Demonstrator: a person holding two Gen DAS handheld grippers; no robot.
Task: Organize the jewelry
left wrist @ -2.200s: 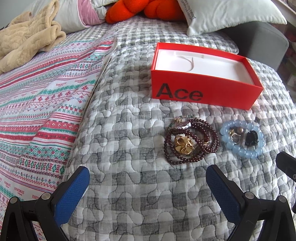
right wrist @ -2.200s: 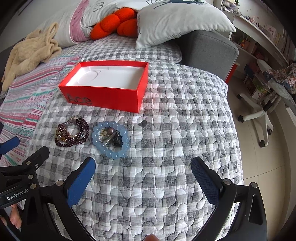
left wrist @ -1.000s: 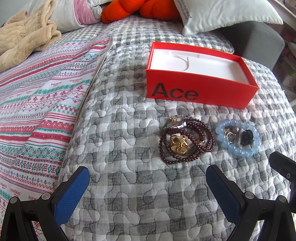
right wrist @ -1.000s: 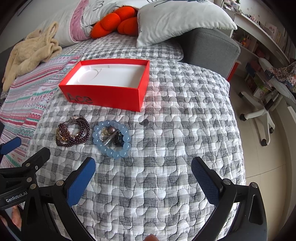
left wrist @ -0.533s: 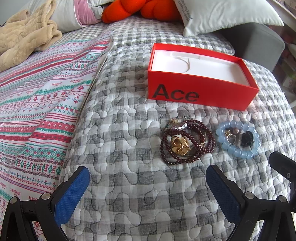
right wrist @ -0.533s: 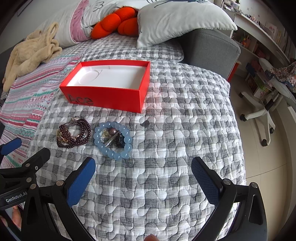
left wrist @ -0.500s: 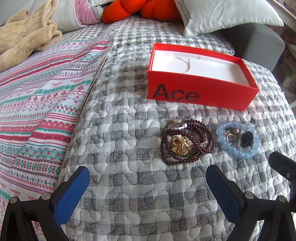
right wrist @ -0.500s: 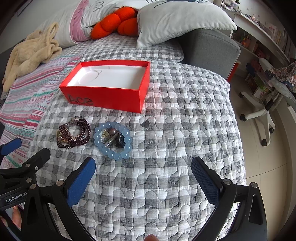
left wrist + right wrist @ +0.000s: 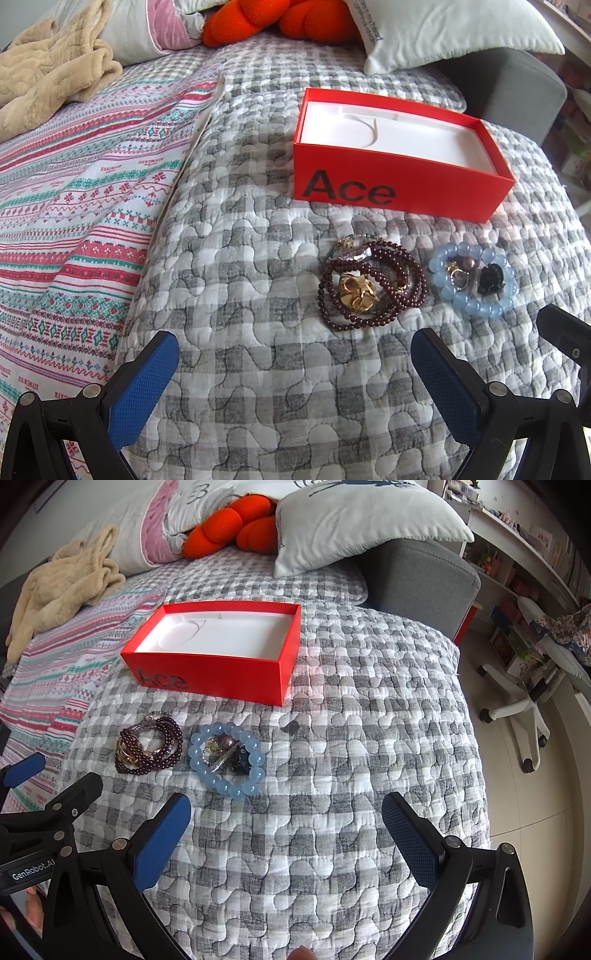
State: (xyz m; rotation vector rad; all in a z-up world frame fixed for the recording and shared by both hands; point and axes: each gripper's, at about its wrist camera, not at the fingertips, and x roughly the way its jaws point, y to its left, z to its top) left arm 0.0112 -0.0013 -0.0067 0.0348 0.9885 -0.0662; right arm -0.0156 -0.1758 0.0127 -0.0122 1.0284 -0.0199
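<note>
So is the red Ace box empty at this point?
Empty. The red Ace box shows only its bare white insert; the dark red bead bracelet and blue bead bracelet lie outside on the quilt.

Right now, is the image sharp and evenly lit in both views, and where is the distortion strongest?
Left wrist view: soft daylight, no glare; the beads and red box are sharp. Right wrist view: equally sharp, but dark vignette fills the corners, and fisheye bending is strongest at the right edge, where the chair curves; the box's white lining is bright, not washed out.
</note>
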